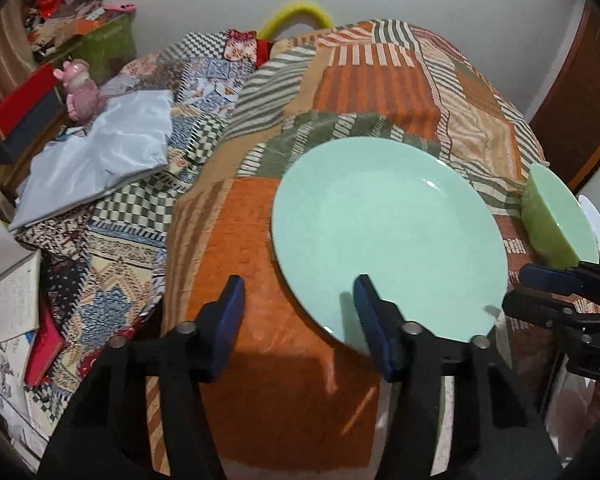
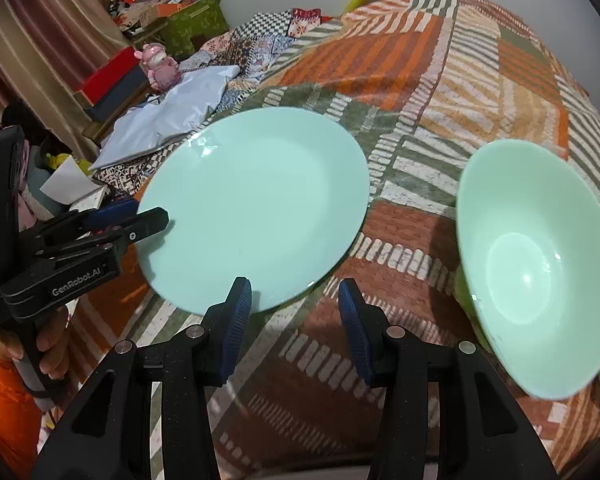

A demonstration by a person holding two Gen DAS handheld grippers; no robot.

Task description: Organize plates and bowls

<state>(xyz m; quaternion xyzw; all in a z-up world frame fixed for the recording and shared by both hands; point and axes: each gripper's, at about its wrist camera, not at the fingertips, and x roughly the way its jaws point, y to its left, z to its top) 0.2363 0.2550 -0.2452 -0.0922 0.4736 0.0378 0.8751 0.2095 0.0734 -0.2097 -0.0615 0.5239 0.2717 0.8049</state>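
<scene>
A mint-green plate point(image 1: 388, 240) point(image 2: 256, 208) lies flat on the orange and green striped cloth point(image 1: 236, 248). To its right a mint-green bowl point(image 2: 536, 264) point(image 1: 556, 220) stands tilted, its mouth turned toward the right wrist camera. My left gripper point(image 1: 300, 320) point(image 2: 148, 214) hovers open over the plate's near-left rim; one fingertip overlaps the rim and the pads grip nothing. My right gripper point(image 2: 296, 320) point(image 1: 528, 292) is open just in front of the plate's near edge, with only cloth between its fingers; the bowl is off to its right.
A pale blue folded cloth point(image 1: 100, 160), a pink figurine point(image 1: 80, 88), stacked boxes point(image 1: 24, 116) and books point(image 1: 16, 300) crowd the left side. A hand with an orange sleeve point(image 2: 44, 344) holds the left gripper. The cloth-covered surface drops off at the near edge.
</scene>
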